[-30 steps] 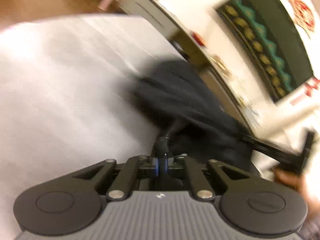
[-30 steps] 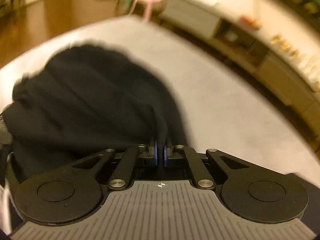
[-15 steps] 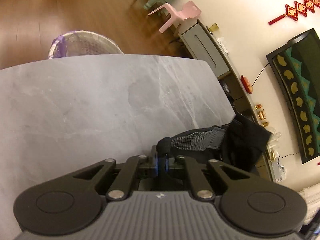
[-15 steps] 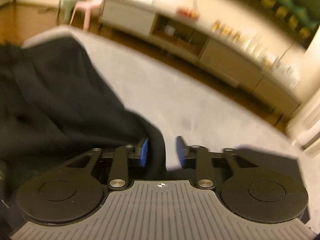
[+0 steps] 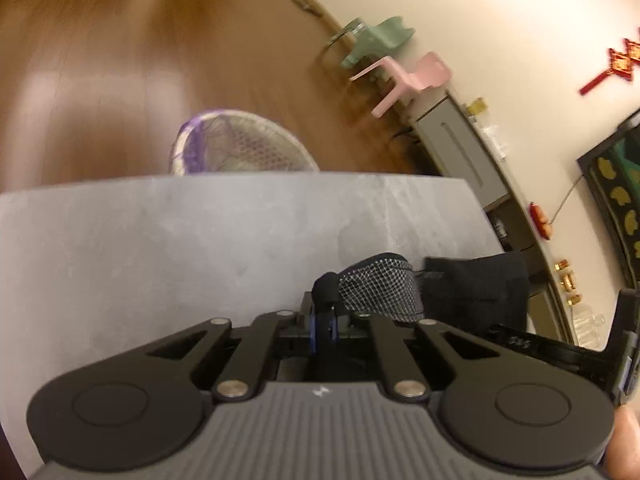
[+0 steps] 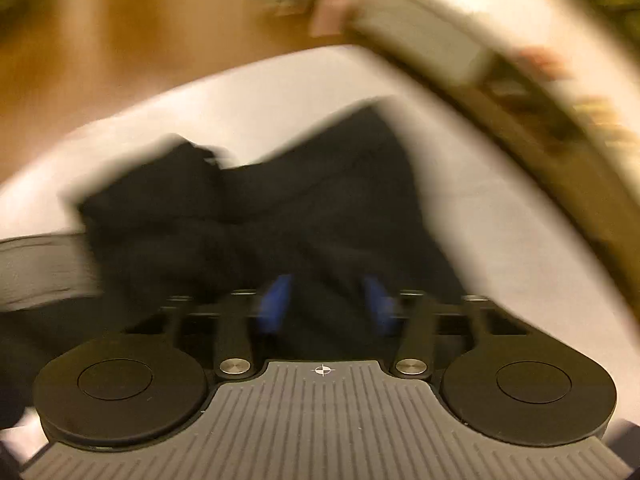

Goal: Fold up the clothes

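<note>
Garment (image 5: 476, 288): a black piece of clothing with a mesh lining (image 5: 378, 292), lying on the grey surface (image 5: 200, 240) ahead and to the right of the left tool (image 5: 323, 320). The left tool has its jaws pressed together on a rolled black edge of the cloth, directly ahead of its blue pads. The mesh part runs off to the right of that pinch, and the plain black panel lies beyond it, near the surface's right edge. A basket (image 5: 240, 148) with a purple liner stands on the floor beyond the far edge of the surface.

In the right wrist view the picture is heavily blurred. The garment (image 6: 300, 208) spreads in a dark heap just ahead of the right tool (image 6: 328, 304), whose blue pads stand apart with dark cloth between them; no grip is made there. Whether the pads touch the cloth cannot be told.

Procedure, judged from this state:
1. Keep the left pinch firm; it anchors one edge.
2. Place the right tool on a matching edge or corner, not on the bulk of the heap, then close fully.
3. Draw the two tools apart until the cloth is flat, and lay it on the surface before folding.

Caution: the mesh lining may bunch or slip separately from the outer cloth.
</note>
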`<action>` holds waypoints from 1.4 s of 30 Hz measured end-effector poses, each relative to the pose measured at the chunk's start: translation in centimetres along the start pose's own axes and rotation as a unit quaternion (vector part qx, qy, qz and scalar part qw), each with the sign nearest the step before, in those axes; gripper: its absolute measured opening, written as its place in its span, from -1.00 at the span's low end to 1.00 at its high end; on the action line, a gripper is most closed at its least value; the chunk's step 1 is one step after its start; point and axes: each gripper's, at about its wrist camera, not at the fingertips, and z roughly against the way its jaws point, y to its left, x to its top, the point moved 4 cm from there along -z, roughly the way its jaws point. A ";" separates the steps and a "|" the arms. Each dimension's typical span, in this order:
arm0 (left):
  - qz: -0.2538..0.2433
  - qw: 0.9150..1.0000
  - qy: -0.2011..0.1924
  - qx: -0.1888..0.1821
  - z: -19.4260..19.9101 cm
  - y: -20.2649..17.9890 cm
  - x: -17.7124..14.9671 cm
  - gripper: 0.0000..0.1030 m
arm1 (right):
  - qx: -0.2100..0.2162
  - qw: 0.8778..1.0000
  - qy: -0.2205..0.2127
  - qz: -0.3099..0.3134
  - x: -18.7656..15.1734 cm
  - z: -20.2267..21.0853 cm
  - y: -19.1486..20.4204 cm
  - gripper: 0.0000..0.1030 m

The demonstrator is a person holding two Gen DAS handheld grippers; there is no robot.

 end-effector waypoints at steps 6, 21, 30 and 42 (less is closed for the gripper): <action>-0.012 0.999 -0.040 0.004 1.3 1.1 2.4 -0.80 | 0.036 0.993 -0.091 -0.061 -0.6 6.5 -1.4 -0.16; -0.163 0.970 0.077 -0.163 1.3 -9.5 0.1 -0.23 | -0.363 0.817 -0.075 -0.442 -45.4 34.0 -33.3 0.36; -0.275 0.948 0.109 -0.118 -4.5 -21.5 -7.4 -0.15 | -0.292 0.819 -0.125 -0.477 -48.0 28.6 -43.4 0.79; -0.232 0.965 0.100 -0.063 -8.8 -22.4 -5.1 -0.15 | -0.272 0.895 -0.060 -0.349 -45.4 22.8 -47.7 -1.00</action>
